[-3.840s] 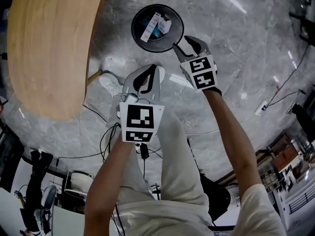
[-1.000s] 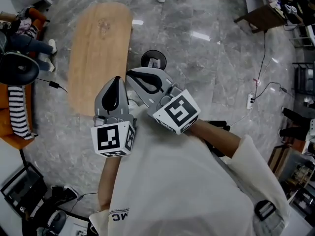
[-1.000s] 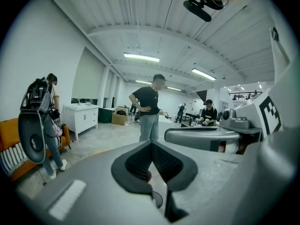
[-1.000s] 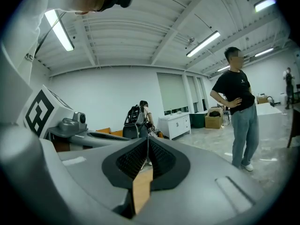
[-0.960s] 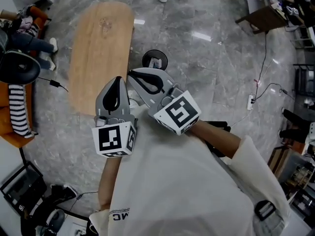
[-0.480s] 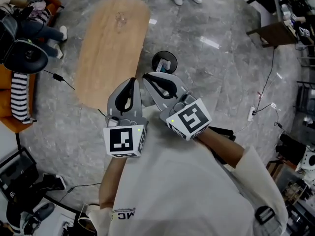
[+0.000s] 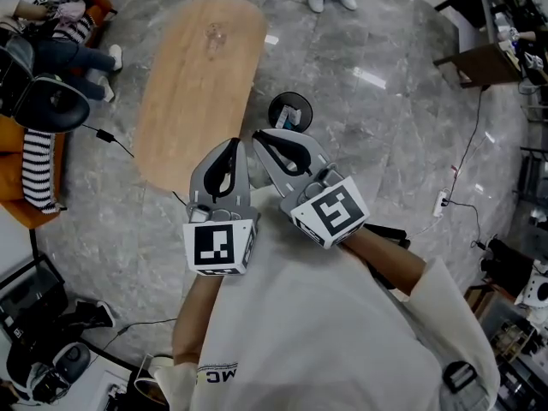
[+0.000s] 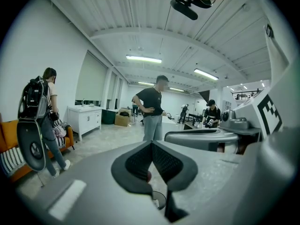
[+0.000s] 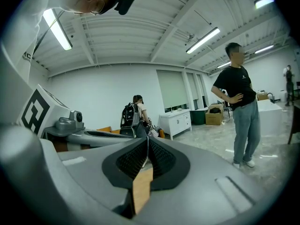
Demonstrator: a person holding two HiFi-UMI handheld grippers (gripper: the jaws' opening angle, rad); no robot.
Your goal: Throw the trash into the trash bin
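Holding nothing, left tool and right tool have jaws pressed together; trash bin stands just beyond their tips.

The right tool fills the lower half of the view, its dark ribbed jaws pressed together with nothing between them, and a tan strip of the wooden counter shows through the gap beneath them. To the left lies the left tool, level and side-on, with its marker cube nearest the edge. Beyond them, under long ceiling lights, a person in a black shirt and jeans stands at the right with hands on hips, and a person wearing a backpack stands near a white cabinet.
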